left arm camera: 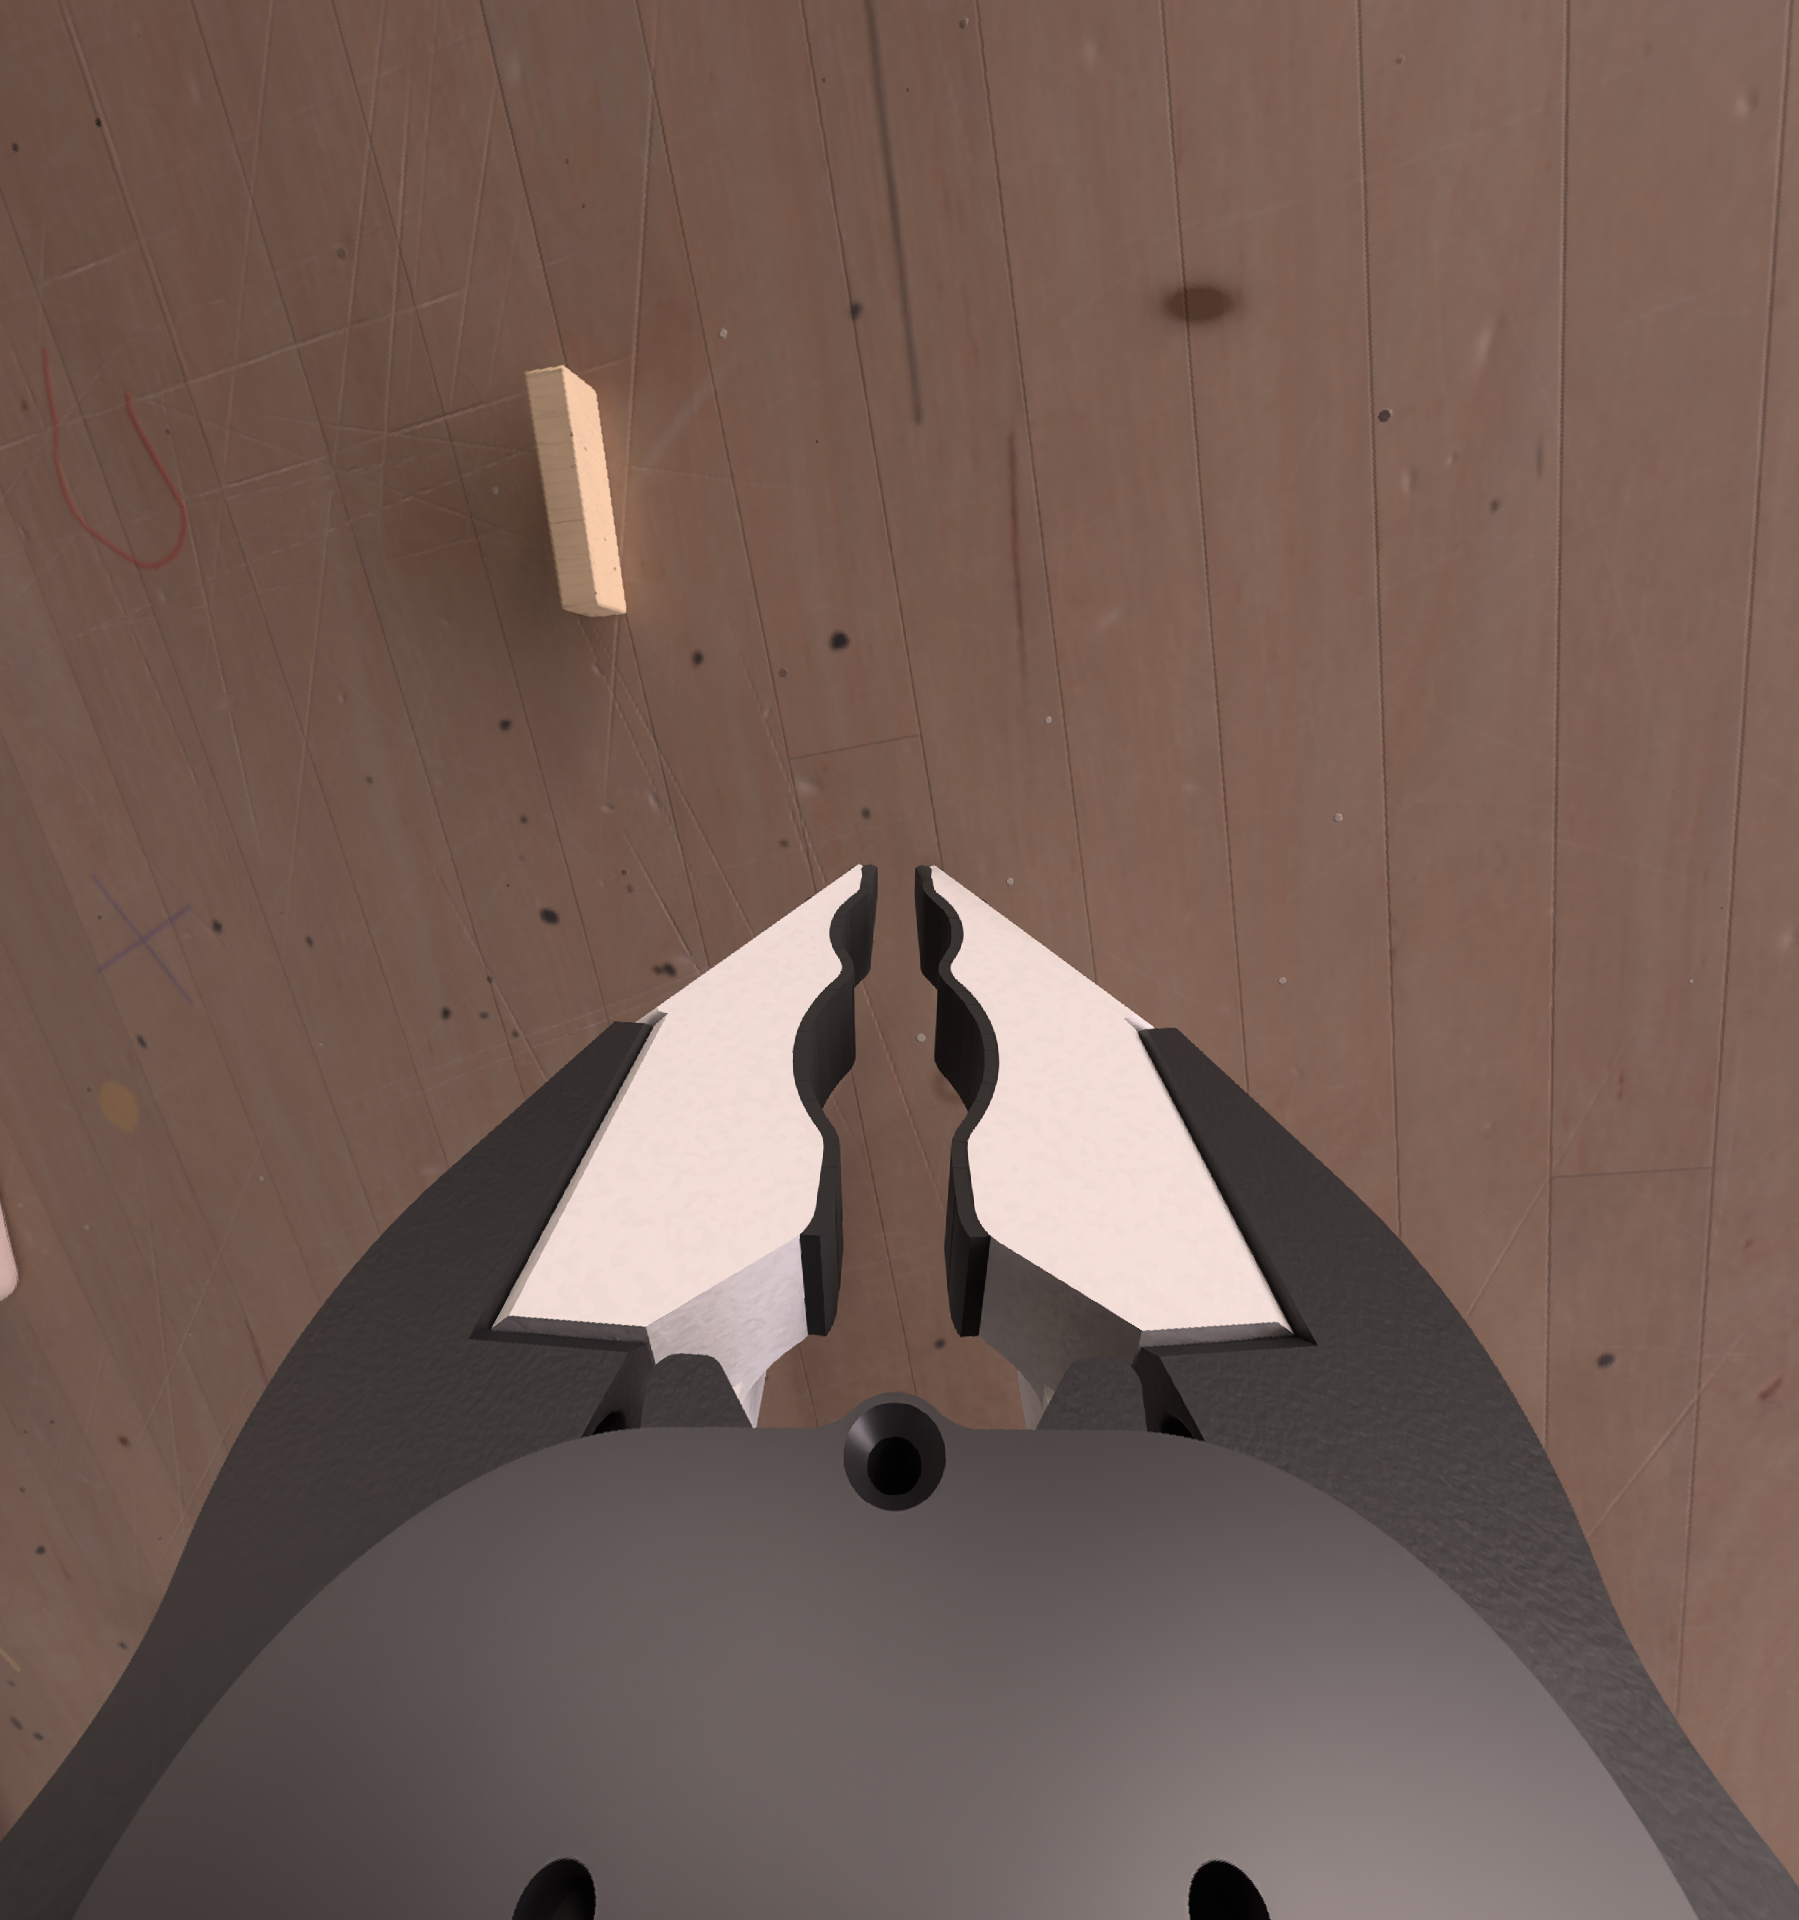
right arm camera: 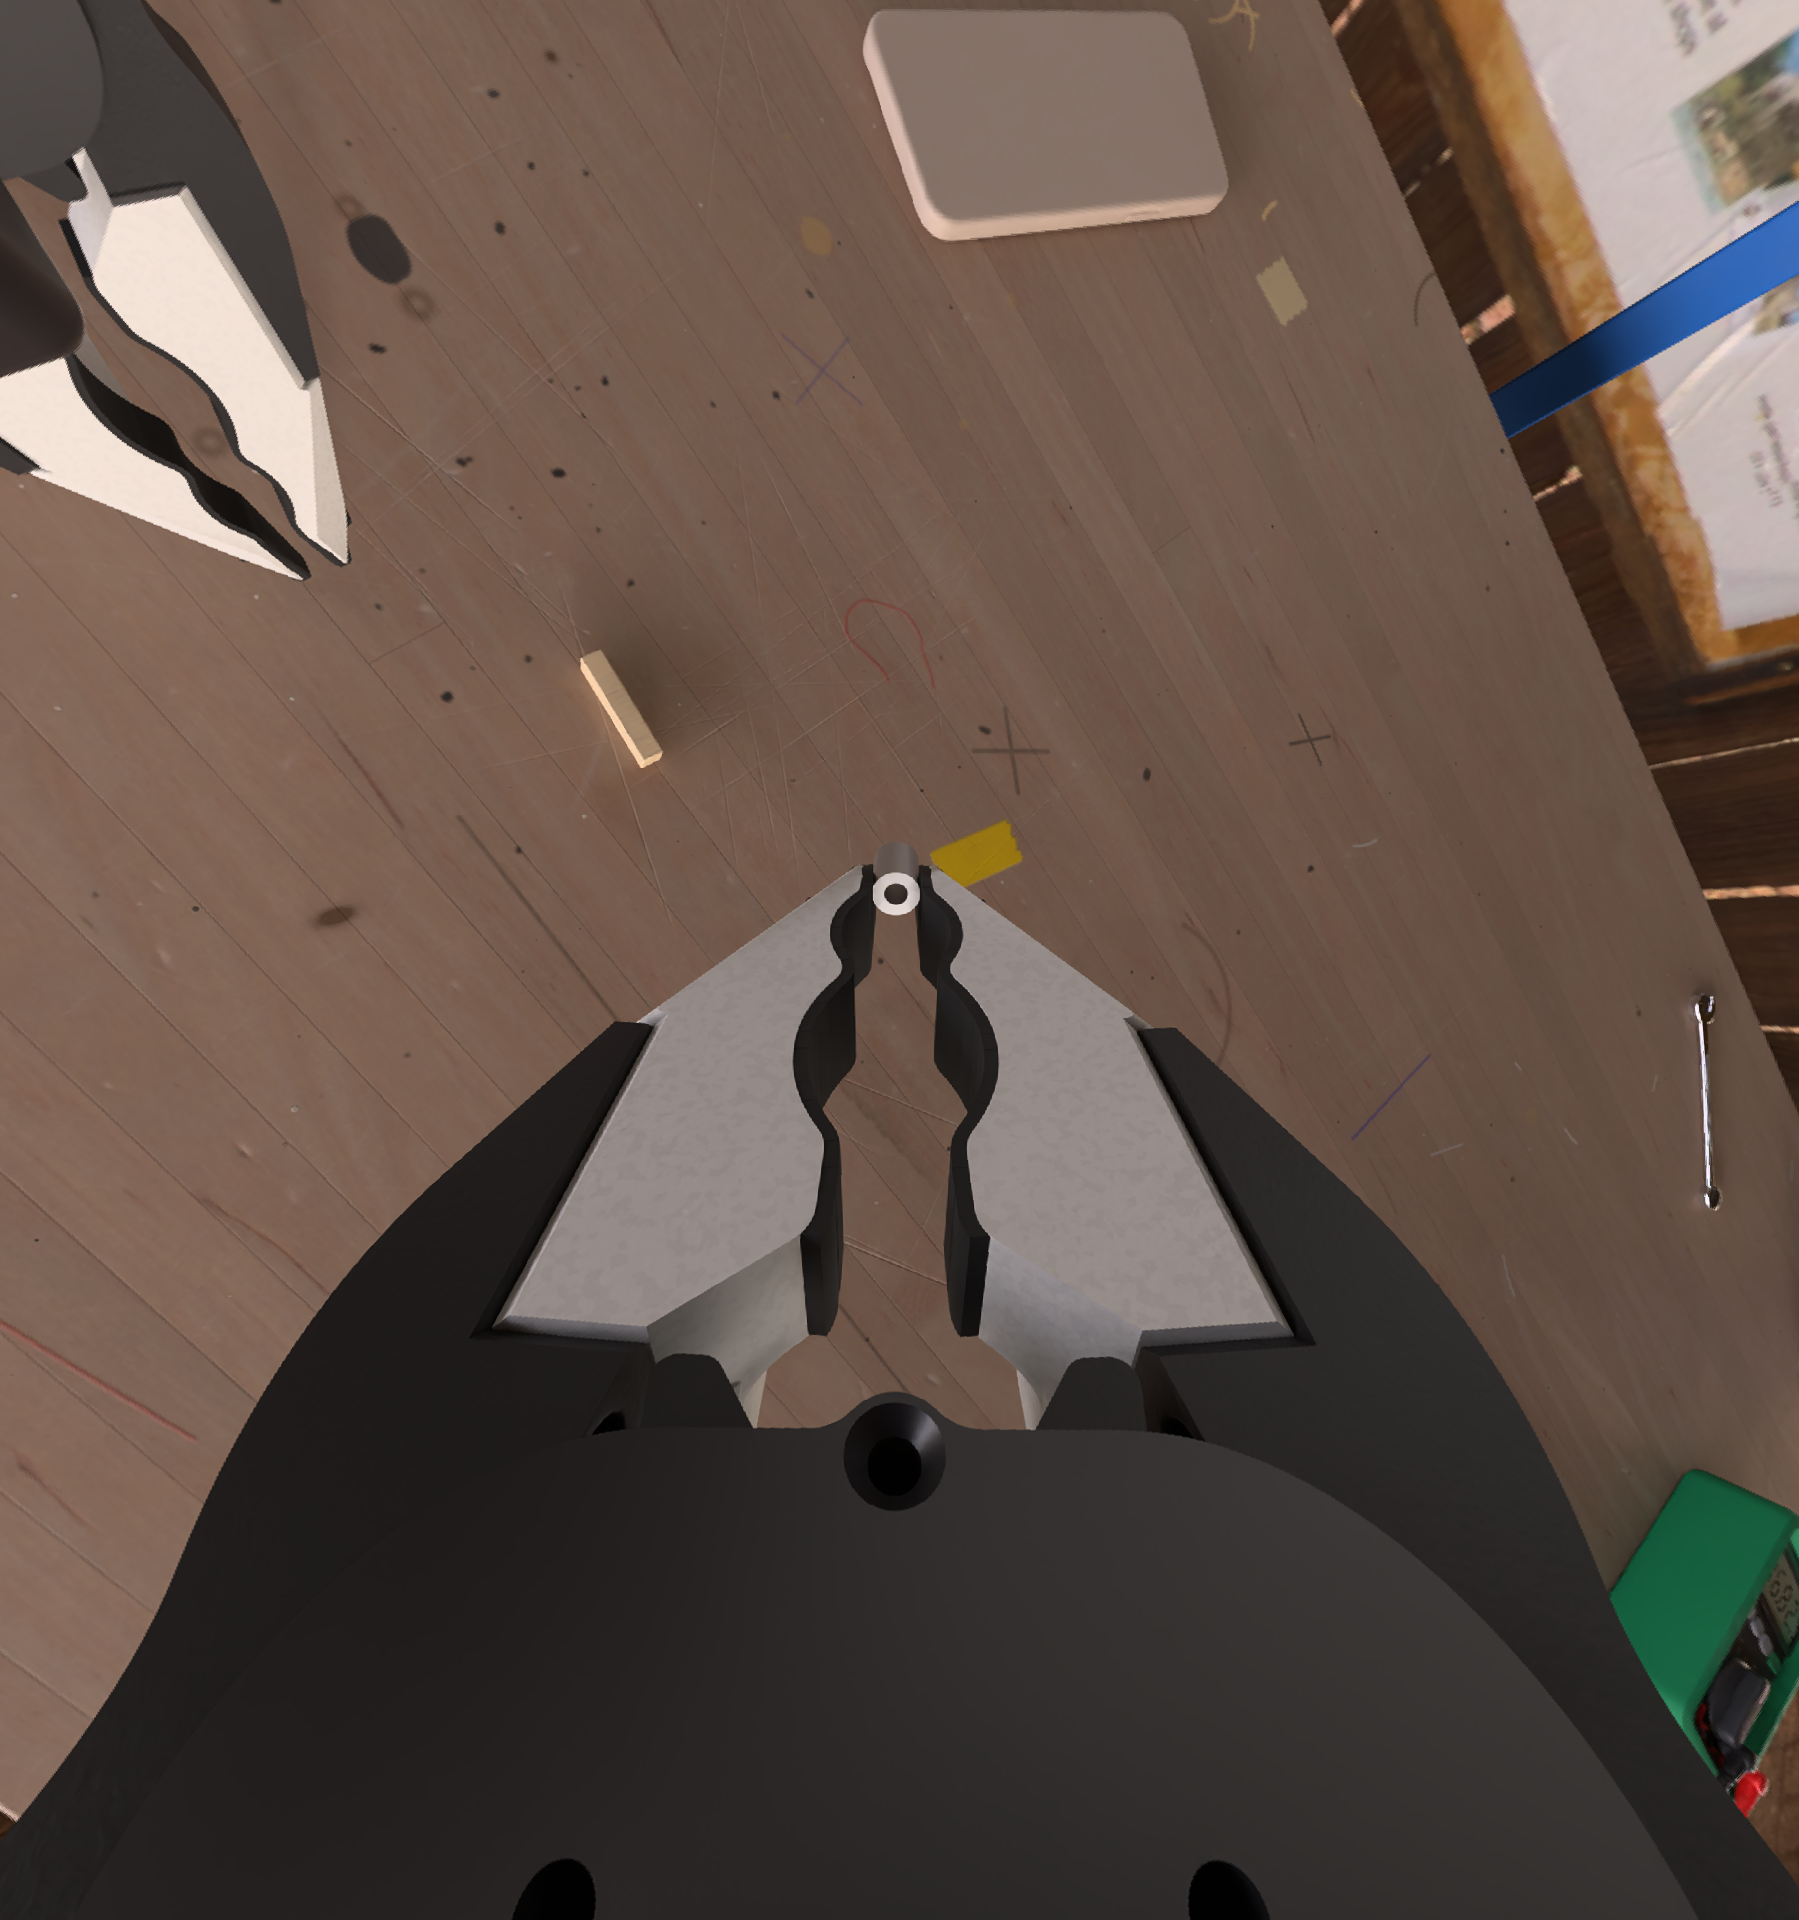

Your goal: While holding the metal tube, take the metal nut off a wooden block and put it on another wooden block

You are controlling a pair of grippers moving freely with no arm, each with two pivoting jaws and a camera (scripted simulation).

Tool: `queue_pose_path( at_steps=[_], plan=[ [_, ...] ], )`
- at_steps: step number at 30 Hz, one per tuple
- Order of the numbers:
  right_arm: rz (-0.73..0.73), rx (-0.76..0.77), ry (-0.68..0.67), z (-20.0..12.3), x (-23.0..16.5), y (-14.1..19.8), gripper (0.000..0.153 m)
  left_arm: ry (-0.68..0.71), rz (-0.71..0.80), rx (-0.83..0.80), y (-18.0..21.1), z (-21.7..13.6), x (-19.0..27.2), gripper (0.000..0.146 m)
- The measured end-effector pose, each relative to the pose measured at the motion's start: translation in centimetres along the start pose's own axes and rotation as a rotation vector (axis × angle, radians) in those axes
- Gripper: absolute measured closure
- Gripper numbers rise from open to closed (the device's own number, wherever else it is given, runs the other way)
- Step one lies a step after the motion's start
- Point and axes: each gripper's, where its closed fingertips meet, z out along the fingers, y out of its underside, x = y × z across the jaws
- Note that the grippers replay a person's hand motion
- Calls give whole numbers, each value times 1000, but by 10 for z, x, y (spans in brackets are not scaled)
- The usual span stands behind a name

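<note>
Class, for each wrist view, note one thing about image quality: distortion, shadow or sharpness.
Left wrist view: wide-angle bending curves the table's grain lines; the wooden block is sharp, with a faint soft shadow beside it. Right wrist view: the same bending bows the table edge; the metal tube end in the right gripper shows bright, crisp.

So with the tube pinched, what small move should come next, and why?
Probably the left gripper, nearly shut and empty, should ease toward the wooden block while looking for the nut. The right gripper grips the metal tube, and no nut shows on that block.
</note>
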Motion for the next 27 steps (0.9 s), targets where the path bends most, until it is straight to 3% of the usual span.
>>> queue_pose_path(
  at_steps=[8,12,16,20,25,27],
  plan=[
    [-6,-11,-13,3,-2,1,146,16,-17,73,-7,-17,-3,134],
    [-12,-24,-16,5,-2,2,146,-1,-110,264,-20,-75,-19,129],
    [-21,-29,-11,5,-3,1,146,-211,-224,415,4,-162,-49,128],
    [-25,-29,3,4,-2,-1,146,-448,-383,463,80,-249,-57,126],
    [-35,-67,27,7,-1,-2,146,-722,-629,241,234,-316,-36,130],
    [-51,-73,31,9,-2,-6,146,-747,-749,157,291,-327,-17,131]
  ],
)
